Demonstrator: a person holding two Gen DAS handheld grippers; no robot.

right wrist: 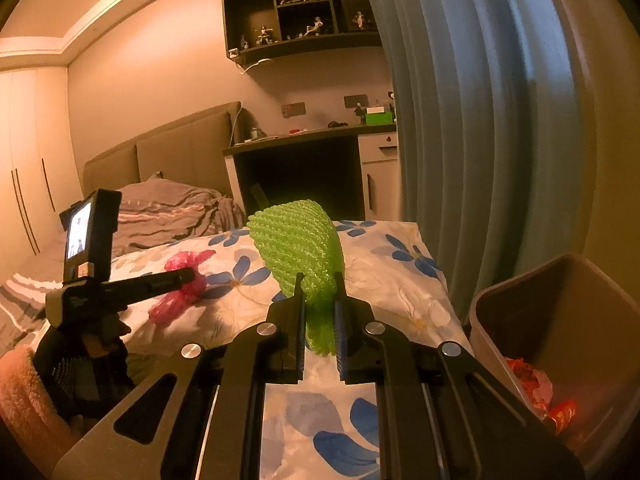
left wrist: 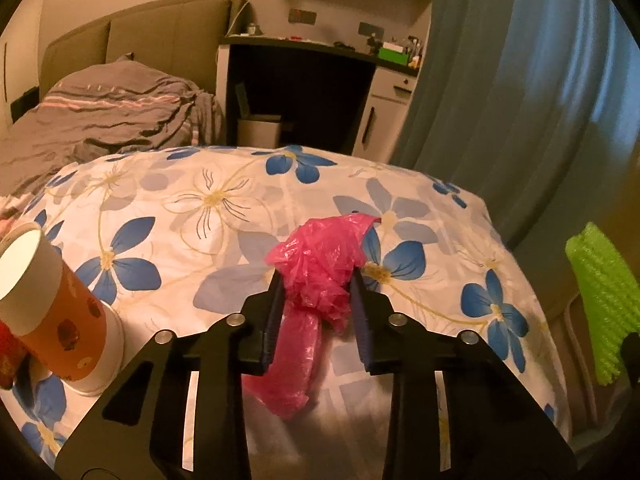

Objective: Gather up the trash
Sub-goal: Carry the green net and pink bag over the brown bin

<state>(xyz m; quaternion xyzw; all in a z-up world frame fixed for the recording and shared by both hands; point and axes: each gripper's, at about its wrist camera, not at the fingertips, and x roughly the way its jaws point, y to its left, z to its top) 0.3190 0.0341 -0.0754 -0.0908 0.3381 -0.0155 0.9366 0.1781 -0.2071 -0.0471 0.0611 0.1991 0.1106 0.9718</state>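
My left gripper [left wrist: 317, 280] is shut on a crumpled pink plastic bag [left wrist: 320, 264], held over the flowered cloth [left wrist: 224, 208]. The same bag shows in the right wrist view [right wrist: 180, 292], pinched by the left gripper [right wrist: 188, 276]. My right gripper [right wrist: 319, 284] is shut on a green foam net sleeve [right wrist: 300, 240], held above the cloth [right wrist: 400, 280]. The sleeve also shows at the right edge of the left wrist view [left wrist: 604, 304]. A brown trash bin [right wrist: 560, 320] stands to the right of the right gripper, with red and orange wrappers [right wrist: 536, 388] inside.
An orange paper cup [left wrist: 52, 308] lies tilted on the cloth at the left, next to a red item [left wrist: 8, 356]. A bed with a grey quilt [left wrist: 100, 120], a desk [left wrist: 312, 52] and a blue curtain [left wrist: 520, 100] lie beyond.
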